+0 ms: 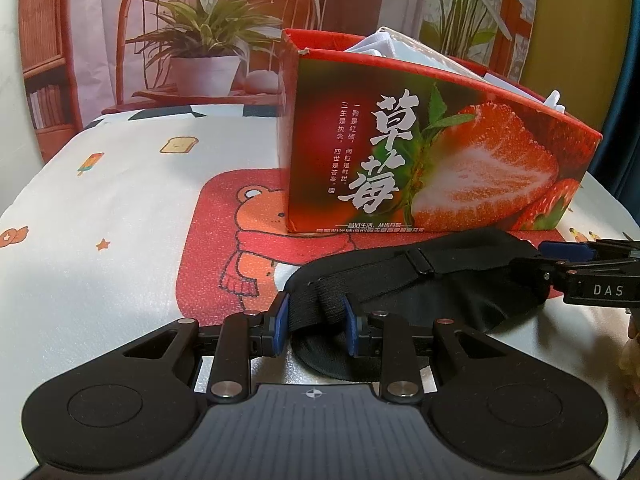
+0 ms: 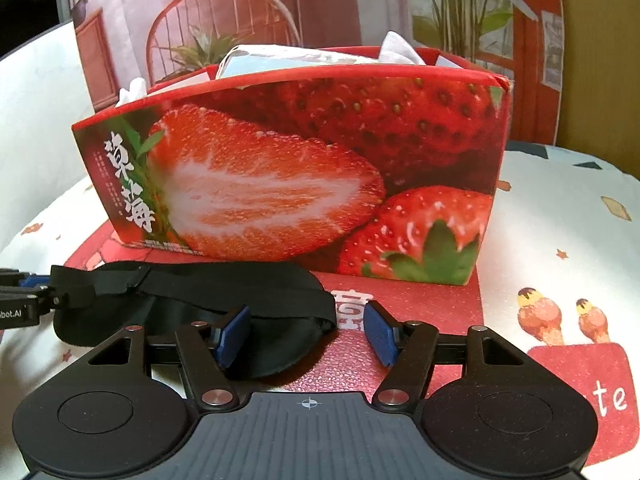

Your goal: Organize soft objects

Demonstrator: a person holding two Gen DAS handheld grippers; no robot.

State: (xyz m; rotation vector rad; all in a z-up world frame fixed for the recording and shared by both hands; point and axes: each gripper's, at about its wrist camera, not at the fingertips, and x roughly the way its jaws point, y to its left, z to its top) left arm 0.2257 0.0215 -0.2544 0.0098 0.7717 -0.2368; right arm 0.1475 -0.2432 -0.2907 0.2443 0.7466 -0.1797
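Eye mask [image 1: 420, 280] just beside strawberry box [image 1: 440, 152]

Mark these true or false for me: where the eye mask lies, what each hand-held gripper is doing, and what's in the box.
1. The black fabric eye mask lies inside the red strawberry-printed cardboard box. False: it lies on the mat in front of it.
2. The left hand-held gripper straddles the mask's elastic strap. True.
3. The right hand-held gripper is shut. False: its jaws stand apart.
4. White items stick out of the box top. True.
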